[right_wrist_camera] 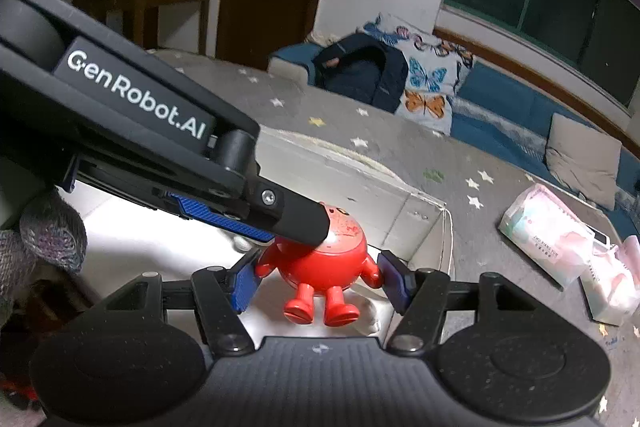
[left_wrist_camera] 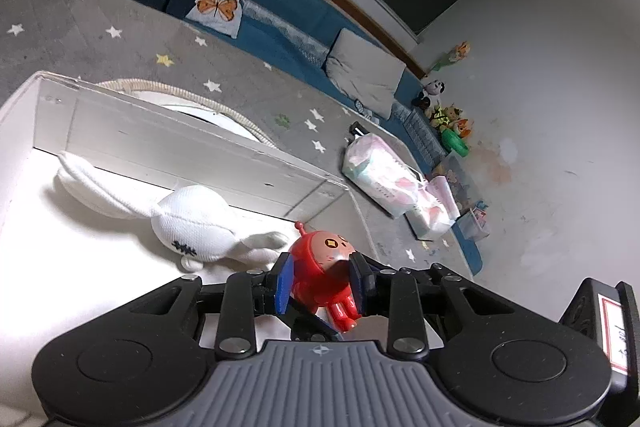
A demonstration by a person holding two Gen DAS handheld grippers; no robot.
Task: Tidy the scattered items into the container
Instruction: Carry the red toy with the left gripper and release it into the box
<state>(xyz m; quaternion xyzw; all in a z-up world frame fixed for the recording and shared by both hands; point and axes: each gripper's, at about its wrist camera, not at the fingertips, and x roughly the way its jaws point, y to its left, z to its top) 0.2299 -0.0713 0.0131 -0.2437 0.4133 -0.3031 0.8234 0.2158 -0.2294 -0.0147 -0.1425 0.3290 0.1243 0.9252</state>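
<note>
White box (left_wrist_camera: 120,131) on the star-patterned rug (left_wrist_camera: 120,27) holds a white plush bunny (left_wrist_camera: 192,223), seen only by the left wrist camera. Left gripper (left_wrist_camera: 320,279) clamps the red toy robot (left_wrist_camera: 324,263) above the box; right gripper (right_wrist_camera: 320,279) brackets it, contact unclear.

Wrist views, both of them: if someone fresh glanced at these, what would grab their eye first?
The red round-bodied toy figure, dead centre in both views, clamped between the left gripper fingers above the white box. In the right wrist view the right gripper brackets the same toy, fingers at its arms, though contact is unclear. Next, the white knitted plush lying brightly lit inside the box, just beyond the toy.
</note>
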